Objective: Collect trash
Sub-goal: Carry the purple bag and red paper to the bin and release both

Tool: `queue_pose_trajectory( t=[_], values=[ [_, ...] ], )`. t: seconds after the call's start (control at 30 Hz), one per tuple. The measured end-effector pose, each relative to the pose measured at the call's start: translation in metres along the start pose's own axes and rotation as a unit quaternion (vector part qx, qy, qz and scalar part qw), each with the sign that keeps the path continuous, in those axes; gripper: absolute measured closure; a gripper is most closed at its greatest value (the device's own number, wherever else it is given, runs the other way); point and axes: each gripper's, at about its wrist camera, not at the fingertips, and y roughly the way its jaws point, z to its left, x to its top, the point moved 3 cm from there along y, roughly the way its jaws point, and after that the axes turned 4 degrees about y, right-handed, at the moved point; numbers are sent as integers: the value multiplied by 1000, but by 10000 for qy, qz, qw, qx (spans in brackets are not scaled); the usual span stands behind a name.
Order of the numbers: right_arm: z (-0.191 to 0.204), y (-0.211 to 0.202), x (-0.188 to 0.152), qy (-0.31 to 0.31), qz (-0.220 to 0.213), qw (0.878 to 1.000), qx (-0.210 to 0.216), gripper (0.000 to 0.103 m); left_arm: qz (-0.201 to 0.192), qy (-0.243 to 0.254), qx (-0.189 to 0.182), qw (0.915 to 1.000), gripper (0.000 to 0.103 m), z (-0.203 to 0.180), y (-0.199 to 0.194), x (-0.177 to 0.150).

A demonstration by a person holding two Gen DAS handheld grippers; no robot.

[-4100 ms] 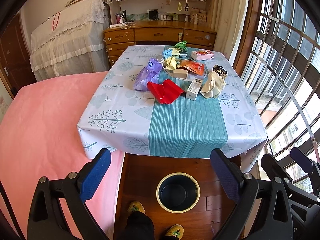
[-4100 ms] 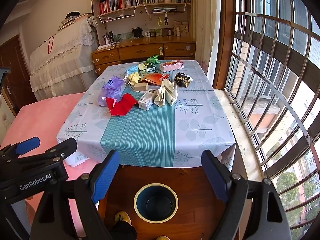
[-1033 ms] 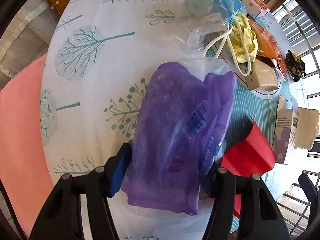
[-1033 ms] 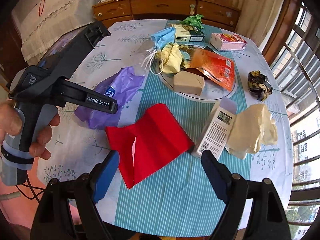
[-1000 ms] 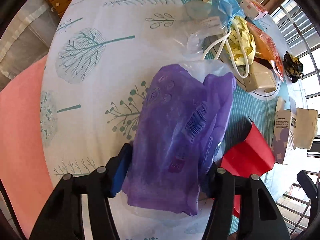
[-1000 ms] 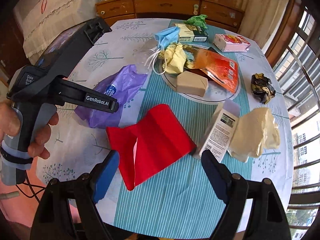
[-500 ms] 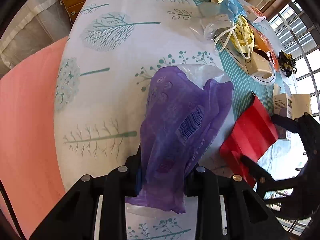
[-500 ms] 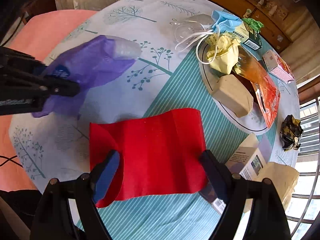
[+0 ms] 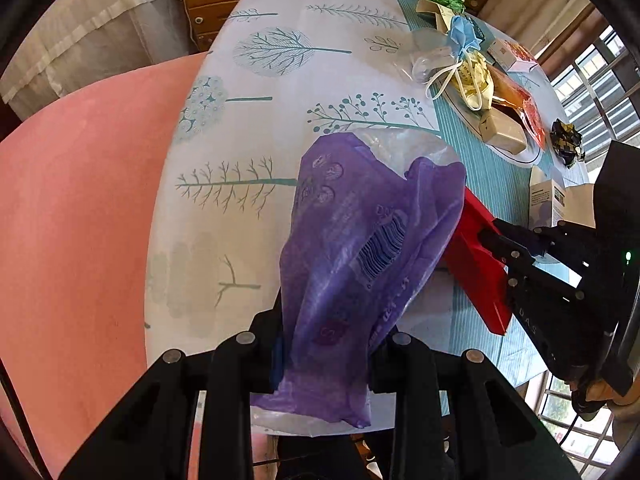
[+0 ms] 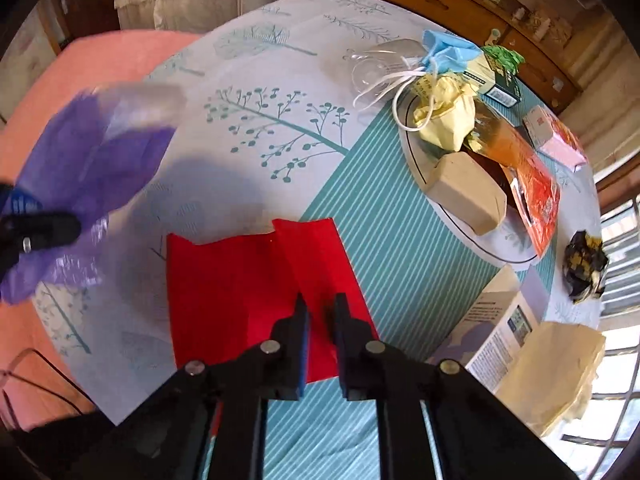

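My left gripper (image 9: 328, 332) is shut on a crumpled purple plastic bag (image 9: 360, 240), which hangs lifted above the near-left part of the table. The same bag (image 10: 92, 168) shows blurred at the left of the right wrist view, with the left gripper's fingers (image 10: 40, 232) on it. My right gripper (image 10: 320, 312) points steeply down, its jaws shut on the near edge of a folded red paper sheet (image 10: 240, 288) lying on the tablecloth. In the left wrist view the red sheet (image 9: 476, 264) sits beside the bag, the right gripper (image 9: 496, 236) pinching it.
A round plate (image 10: 516, 258) carries a tan block (image 10: 466, 194), an orange wrapper (image 10: 528, 180) and yellow crumpled paper (image 10: 444, 120). A blue mask (image 10: 444, 54), a white carton (image 10: 500, 328), a cream bag (image 10: 556, 368) and a dark wrapper (image 10: 584, 266) lie around. A pink bed (image 9: 72, 220) borders the table's left.
The left gripper closed on the purple bag, lifted it and carried it toward the table's near-left edge. The right gripper sank onto the red sheet and its jaws closed from wide open.
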Motion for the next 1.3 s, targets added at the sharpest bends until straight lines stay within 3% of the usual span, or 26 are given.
queue_pose_trajectory(
  t=[0.2,0.47,0.67,0.83,1.03,1.13,1.3],
  values=[
    [-29,-45,-12,830,-354,9917,915,100,-243,-447,135,9986,75,-29,-25,-37],
    [-43,-134,-82,637,-997,9841,1328,100,-627,-363,175,9972,75,-78,-70,-80],
    [-52,-165,-146,331,-1044,9842,1391,100,-773,-284,124,9965,75,-111,-94,-125],
    [-54,-160,-193,140,-814,9864,1417,100,-781,-207,166,9966,75,-142,-93,-176],
    [-50,-126,-239,266,-131,9914,1277,100,-631,-22,333,9974,75,-164,-69,-232],
    [-40,-103,-257,182,241,9944,1012,100,-436,-83,274,9986,75,-165,-48,-254],
    [-25,-67,-274,76,507,9977,447,100,-95,-183,96,9997,75,-163,-12,-279]
  ],
)
